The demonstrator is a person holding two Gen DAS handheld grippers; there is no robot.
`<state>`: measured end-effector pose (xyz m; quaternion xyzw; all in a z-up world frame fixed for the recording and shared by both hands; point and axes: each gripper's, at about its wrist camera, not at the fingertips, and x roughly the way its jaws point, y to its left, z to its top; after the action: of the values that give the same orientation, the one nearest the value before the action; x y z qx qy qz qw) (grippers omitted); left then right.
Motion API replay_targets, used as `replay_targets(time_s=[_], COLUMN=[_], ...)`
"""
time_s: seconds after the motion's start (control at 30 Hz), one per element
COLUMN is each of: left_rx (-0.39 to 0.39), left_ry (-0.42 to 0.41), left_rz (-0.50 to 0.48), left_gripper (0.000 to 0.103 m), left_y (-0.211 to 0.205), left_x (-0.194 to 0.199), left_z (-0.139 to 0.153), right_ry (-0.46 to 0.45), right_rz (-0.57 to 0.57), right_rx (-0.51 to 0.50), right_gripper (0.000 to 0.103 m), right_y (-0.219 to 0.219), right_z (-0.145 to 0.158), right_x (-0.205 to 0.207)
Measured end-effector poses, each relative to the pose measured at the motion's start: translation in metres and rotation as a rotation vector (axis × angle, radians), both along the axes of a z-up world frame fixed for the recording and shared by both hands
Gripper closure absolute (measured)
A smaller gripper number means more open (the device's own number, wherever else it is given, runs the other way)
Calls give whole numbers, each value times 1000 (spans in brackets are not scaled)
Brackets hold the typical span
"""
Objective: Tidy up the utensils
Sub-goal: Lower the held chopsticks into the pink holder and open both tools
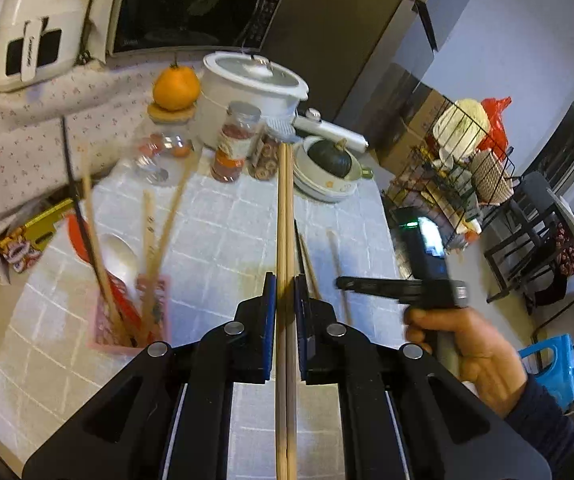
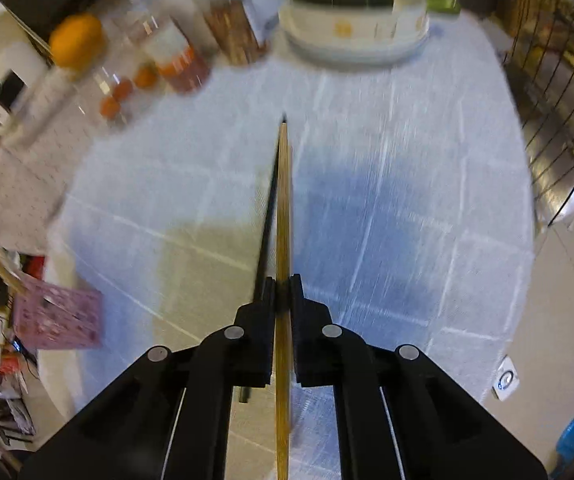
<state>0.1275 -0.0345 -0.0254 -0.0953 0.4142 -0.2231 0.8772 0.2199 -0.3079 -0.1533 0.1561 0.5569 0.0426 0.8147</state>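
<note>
From the left wrist, the left gripper (image 1: 285, 294) is clamped on wooden chopsticks (image 1: 283, 216), which run forward over the tiled table (image 1: 223, 232) toward the jars; the pink holder (image 1: 131, 320) stands to the left on the table, already stocked with chopsticks, a white spoon (image 1: 121, 258) and something red. More chopsticks (image 1: 337, 272) lie loose on the table to the right, near the right hand (image 1: 463, 344) and its gripper. This looks like the carry step: the held pair must next swing left, tip upright and drop into the holder. Writing on the white appliance (image 1: 33, 28) at top left is too small to read. From the right wrist, heavily blurred, the right gripper (image 2: 283, 292) is closed on a wooden chopstick (image 2: 283, 208) with a black one (image 2: 267, 220) alongside, above the table (image 2: 407, 200); the holder (image 2: 57, 316) sits far left, so a longer swing is called for. No label is legible here
</note>
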Motion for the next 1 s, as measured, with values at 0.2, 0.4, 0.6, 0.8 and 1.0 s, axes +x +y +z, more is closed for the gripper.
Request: replay_targets(time_s=[0.2,0.4,0.6,0.8,1.0], left_rx=[-58,-79,-104,-99,-7], left_ry=[-38,-141,-269,-429,-521], left_rz=[63,141,254,305,304], left_gripper=[95,95,95,95,95], left_y=[30,59,87,83,73], left_x=[4,8,16,23,25], left_z=[6,17,16,5,-18], right_ry=[-242,-507,-677,-714,-714], right_rz=[3,40,56,83,84], right_rx=[42,71,82,50,60], right_gripper=[96,96,96,96,96], right_y=[10,40,71,105,108], right_z=[57,111,140,137,135], right_x=[-5,-24,-44,-54,-57])
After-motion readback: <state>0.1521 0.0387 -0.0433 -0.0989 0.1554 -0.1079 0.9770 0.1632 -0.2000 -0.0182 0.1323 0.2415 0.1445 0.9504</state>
